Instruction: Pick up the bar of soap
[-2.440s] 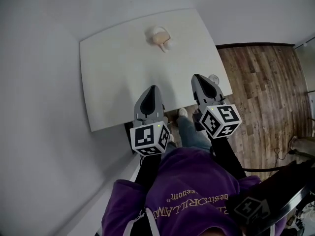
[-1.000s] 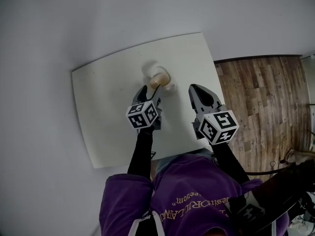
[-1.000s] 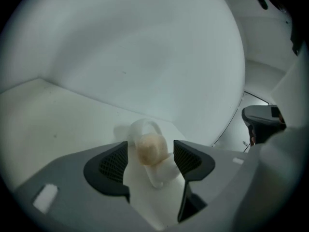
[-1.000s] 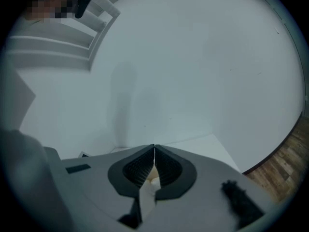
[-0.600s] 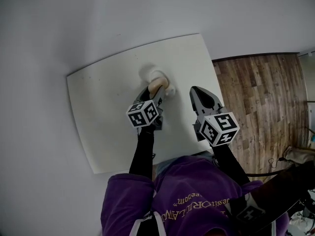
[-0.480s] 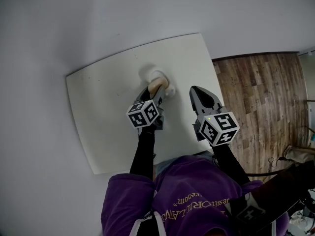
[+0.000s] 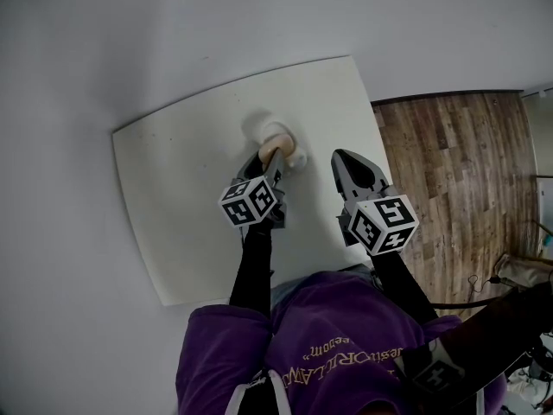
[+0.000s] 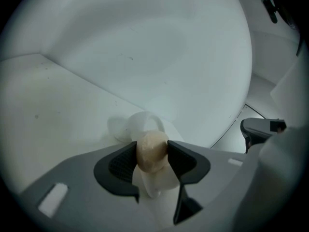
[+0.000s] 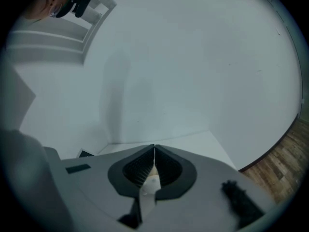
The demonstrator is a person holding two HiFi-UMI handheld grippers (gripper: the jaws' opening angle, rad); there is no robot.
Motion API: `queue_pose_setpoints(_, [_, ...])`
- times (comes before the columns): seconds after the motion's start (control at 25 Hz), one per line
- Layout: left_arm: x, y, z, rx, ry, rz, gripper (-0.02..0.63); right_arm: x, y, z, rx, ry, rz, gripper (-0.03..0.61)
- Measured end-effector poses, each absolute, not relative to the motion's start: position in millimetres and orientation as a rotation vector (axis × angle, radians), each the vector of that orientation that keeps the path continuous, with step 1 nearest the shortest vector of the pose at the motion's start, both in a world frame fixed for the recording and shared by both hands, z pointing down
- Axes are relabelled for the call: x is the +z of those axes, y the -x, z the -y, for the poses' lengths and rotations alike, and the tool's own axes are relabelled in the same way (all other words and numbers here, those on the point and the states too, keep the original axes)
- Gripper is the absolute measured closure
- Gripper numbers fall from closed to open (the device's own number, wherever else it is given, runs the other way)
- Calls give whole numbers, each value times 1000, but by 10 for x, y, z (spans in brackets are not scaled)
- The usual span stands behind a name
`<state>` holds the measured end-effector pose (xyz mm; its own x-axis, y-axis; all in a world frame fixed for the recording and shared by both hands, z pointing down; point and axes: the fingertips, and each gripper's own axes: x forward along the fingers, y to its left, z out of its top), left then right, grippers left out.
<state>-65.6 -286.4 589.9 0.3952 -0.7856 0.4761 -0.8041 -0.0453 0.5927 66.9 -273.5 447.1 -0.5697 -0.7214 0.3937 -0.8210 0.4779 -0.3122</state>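
A pale beige bar of soap (image 8: 151,151) rests on a white soap dish (image 8: 143,121) near the far side of the white table (image 7: 173,188). My left gripper (image 8: 152,148) has both pads against the soap's sides, and its jaws are closing on it. From the head view the soap (image 7: 272,149) shows just beyond the left gripper (image 7: 270,162), with the soap dish (image 7: 296,157) partly hidden under it. My right gripper (image 7: 340,156) hovers over the table to the right of the dish, shut and holding nothing; in its own view the right gripper (image 9: 154,152) has jaws that meet.
The table stands against a plain white wall. A wooden floor (image 7: 449,162) lies beyond the table's right edge. The person's purple sleeve and torso fill the lower part of the head view.
The left gripper reached forward from the table's near edge to the soap dish and its jaws narrowed onto the soap. The right gripper moved forward a little, then held still.
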Motion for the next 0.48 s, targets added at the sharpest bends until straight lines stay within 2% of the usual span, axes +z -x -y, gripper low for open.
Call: queue_pose_setpoints(0.48, [5742,578,2848,100,-1888,1414,454,4477,-664,2717,695,-1326,2511,569])
